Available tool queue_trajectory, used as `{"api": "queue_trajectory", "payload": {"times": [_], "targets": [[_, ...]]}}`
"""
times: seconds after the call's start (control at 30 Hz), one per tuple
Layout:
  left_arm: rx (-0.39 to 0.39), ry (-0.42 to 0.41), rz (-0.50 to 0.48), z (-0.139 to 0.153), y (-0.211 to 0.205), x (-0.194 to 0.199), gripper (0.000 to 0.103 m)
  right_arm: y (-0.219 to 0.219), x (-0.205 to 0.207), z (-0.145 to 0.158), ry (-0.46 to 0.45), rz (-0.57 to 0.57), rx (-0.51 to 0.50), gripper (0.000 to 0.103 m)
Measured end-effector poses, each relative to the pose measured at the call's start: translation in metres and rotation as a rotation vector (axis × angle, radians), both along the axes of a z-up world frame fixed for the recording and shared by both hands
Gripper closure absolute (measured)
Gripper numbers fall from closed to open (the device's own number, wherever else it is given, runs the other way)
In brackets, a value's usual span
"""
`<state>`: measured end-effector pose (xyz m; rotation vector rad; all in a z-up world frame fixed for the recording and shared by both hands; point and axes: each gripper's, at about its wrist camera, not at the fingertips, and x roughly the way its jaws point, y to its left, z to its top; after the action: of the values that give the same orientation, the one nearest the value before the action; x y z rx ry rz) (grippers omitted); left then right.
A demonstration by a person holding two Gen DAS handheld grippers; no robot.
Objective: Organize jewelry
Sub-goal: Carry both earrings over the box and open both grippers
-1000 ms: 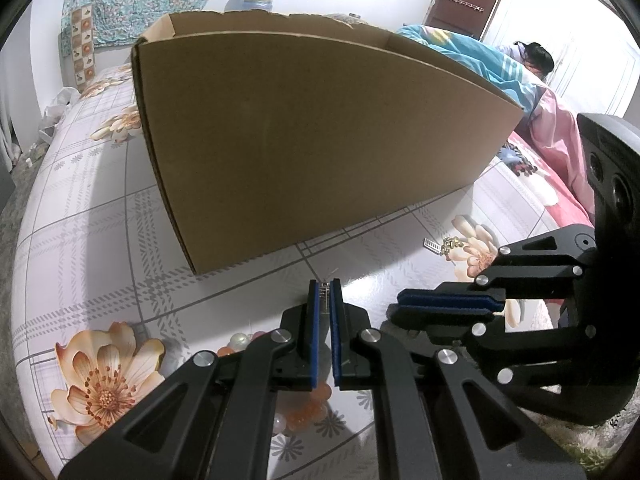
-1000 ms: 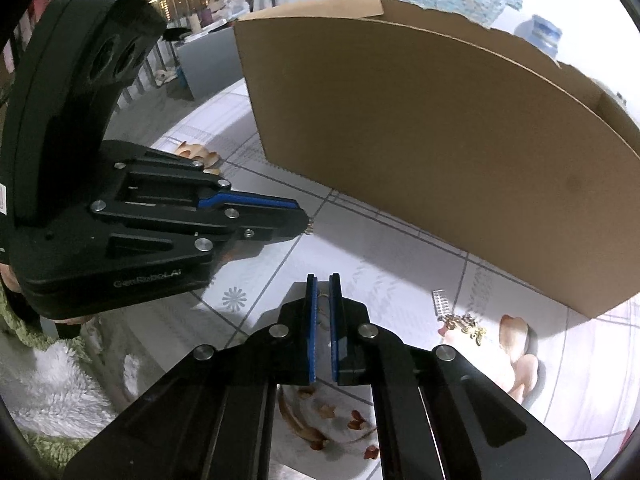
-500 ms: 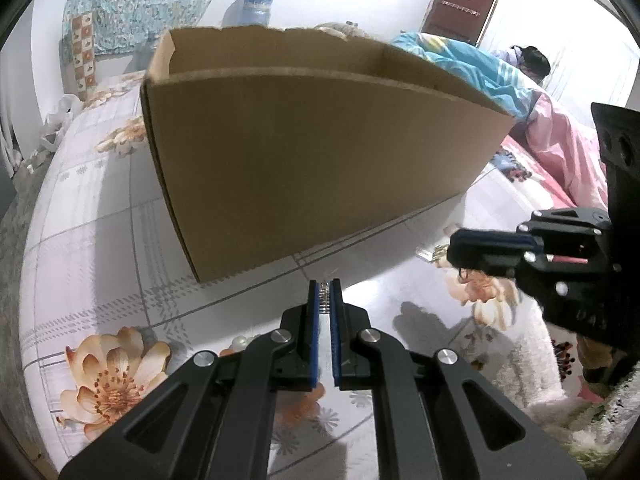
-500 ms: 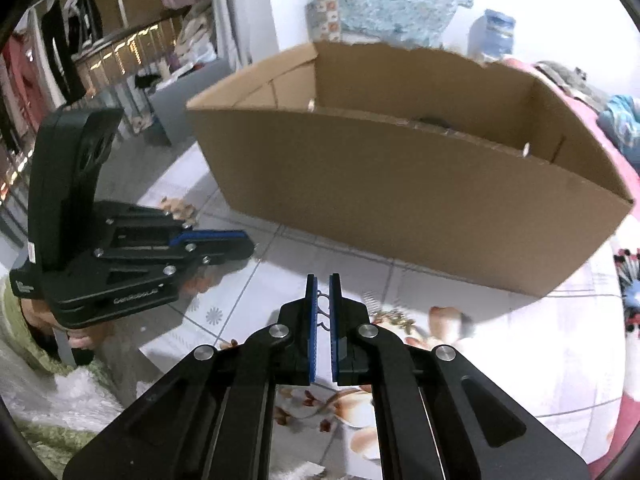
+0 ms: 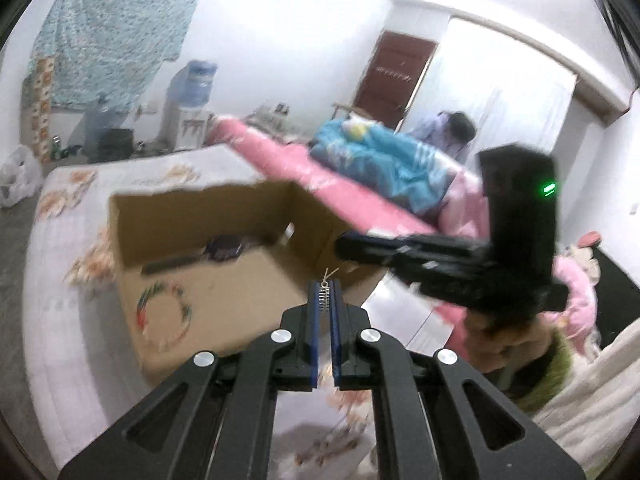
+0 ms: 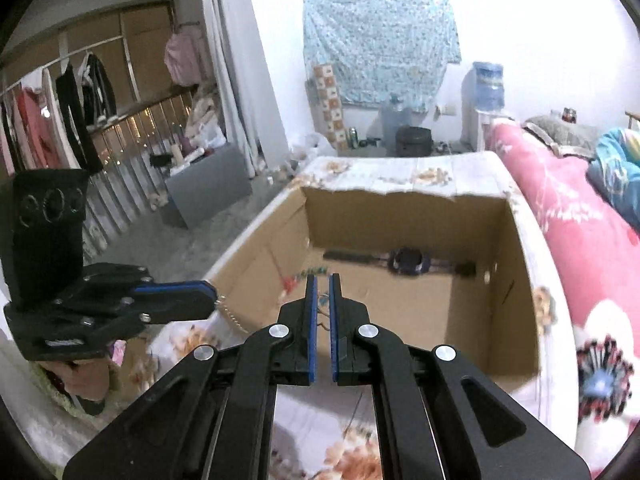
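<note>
Earrings, one in each gripper, hang above the open box (image 6: 404, 216) on the floral table (image 6: 560, 320). The left gripper (image 5: 325, 292) has its jaws pinched almost closed on a ladder-like silver earring (image 5: 325, 294) with its hook poking up. The right gripper (image 6: 323, 292) has its jaws nearly closed on a thin wire hook (image 6: 322, 322); what dangles below is hidden. I'd bring both well over the rim, lower them, then ease the jaws apart, clear of the watch (image 6: 408, 261) and bracelet (image 5: 162, 310) on the box floor. No writing is legible; lettering on the left gripper's body is too blurred.
</note>
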<state>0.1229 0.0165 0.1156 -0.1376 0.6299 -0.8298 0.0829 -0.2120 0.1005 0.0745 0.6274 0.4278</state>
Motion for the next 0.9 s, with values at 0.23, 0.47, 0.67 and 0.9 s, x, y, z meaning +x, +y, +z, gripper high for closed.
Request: {"api": "queue_trajectory", "payload": {"times": [0.23, 0.47, 0.67, 0.9], "targets": [[0.135, 0.105, 0.028, -0.018, -0.043, 0.078, 0.099, -0.014, 0.082, -0.036, 0.224, -0.024, 0.042, 0.1], [0.234, 0.273, 0.032, -0.062, -0.068, 0.125, 0.098, -0.022, 0.113, -0.065, 0.325, -0.074, 0.009, 0.094], [0.255, 0.336, 0.076, -0.074, -0.066, 0.13, 0.092, -0.031, 0.105, -0.054, 0.279, -0.094, 0.03, 0.077], [0.238, 0.295, 0.095, -0.058, -0.057, 0.115, 0.085, -0.047, 0.081, -0.034, 0.216, -0.127, 0.075, 0.072]]}}
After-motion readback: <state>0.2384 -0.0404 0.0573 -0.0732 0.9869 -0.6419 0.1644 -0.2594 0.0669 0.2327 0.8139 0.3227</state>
